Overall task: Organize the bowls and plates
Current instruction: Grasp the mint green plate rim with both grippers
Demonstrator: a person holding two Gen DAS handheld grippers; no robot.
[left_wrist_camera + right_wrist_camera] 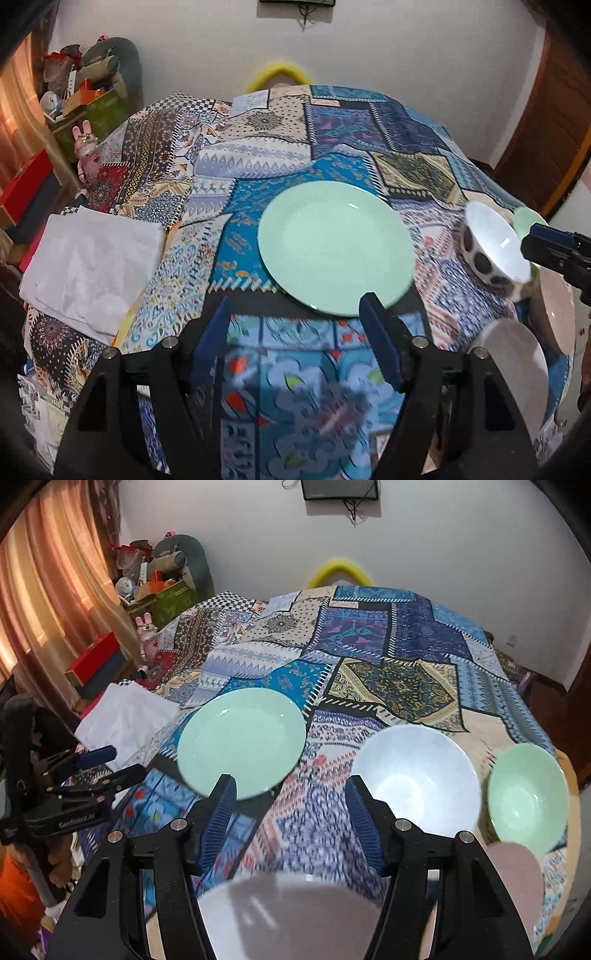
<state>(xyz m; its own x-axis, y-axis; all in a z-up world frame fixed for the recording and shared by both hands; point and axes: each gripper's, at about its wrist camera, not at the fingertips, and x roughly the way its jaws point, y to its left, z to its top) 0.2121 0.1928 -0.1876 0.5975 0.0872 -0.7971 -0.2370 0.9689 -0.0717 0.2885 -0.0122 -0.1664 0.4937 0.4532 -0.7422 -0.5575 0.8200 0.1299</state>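
Note:
A mint-green plate (336,247) (242,740) lies flat on the patchwork tablecloth (258,177). My left gripper (297,325) hovers over the plate's near rim, open, with only cloth between its fingers. To the right stand a white bowl with dark spots outside (491,243) (417,779) and a smaller green bowl (528,797). My right gripper (290,790) is open above the cloth between the plate and the white bowl, holding nothing. A white plate (291,915) lies beneath it, with a pinkish plate (513,878) to its right. Each gripper shows in the other's view: right gripper (554,247), left gripper (114,764).
A folded white cloth (92,266) lies on the table's left side. Boxes, a plush rabbit (147,638) and other clutter crowd the floor by the curtain on the left. A yellow chair back (340,570) stands beyond the far edge, and a wooden door (546,129) is on the right.

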